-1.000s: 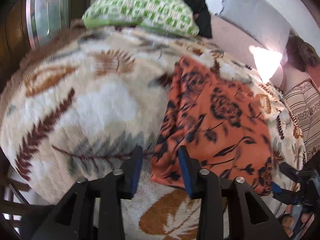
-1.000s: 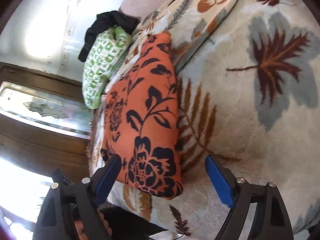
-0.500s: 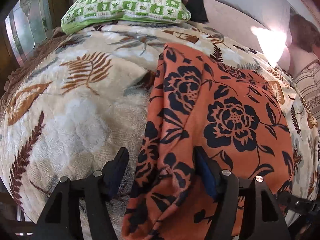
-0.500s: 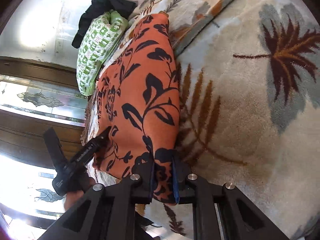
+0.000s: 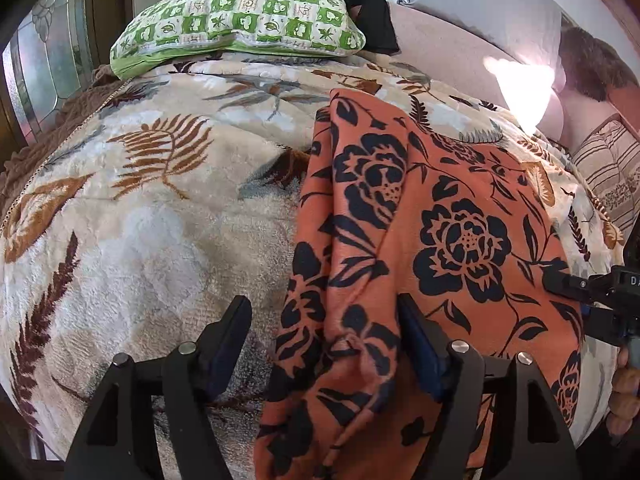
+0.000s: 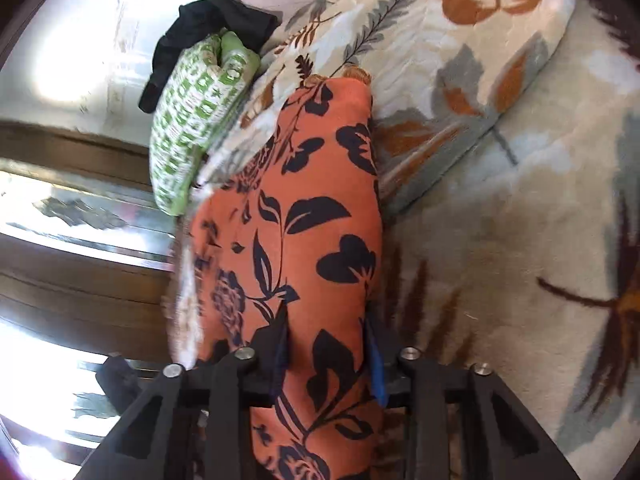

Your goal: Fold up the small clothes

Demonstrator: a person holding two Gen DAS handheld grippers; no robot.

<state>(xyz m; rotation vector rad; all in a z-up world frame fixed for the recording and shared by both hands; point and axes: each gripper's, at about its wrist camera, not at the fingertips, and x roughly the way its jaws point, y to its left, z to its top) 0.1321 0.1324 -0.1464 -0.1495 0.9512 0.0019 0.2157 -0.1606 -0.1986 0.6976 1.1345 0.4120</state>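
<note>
— While the orange floral cloth (image 5: pixel 448 248) lies spread over the leaf-print blanket (image 5: pixel 152 208) on the bed, where does the left claw (image 5: pixel 324 344) stand?

— At the bottom middle of the left wrist view. Its two fingers are spread wide, with a bunched fold of the cloth's near edge rising between them. The right-hand finger touches the fabric; the left-hand one rests over bare blanket, apart from the cloth. So it is released, not pinching.

— And the right claw (image 6: pixel 328 356)?

— In the right wrist view it sits at the bottom centre, clenched on the orange floral cloth (image 6: pixel 312 232), with fabric packed between its blue pads and running away toward the upper middle of the frame. In the left wrist view the right claw (image 5: pixel 588 296) shows at the right edge, at the cloth's side.

— What else is in sight?

— A green checked pillow (image 5: pixel 240 16) at the top of the left view, with a black garment (image 5: pixel 368 20) behind it; a striped cushion (image 5: pixel 608 168) at the right edge; a pale grey pillow (image 5: pixel 480 8) at the upper right. The right view is partly blurred at its left side.
</note>
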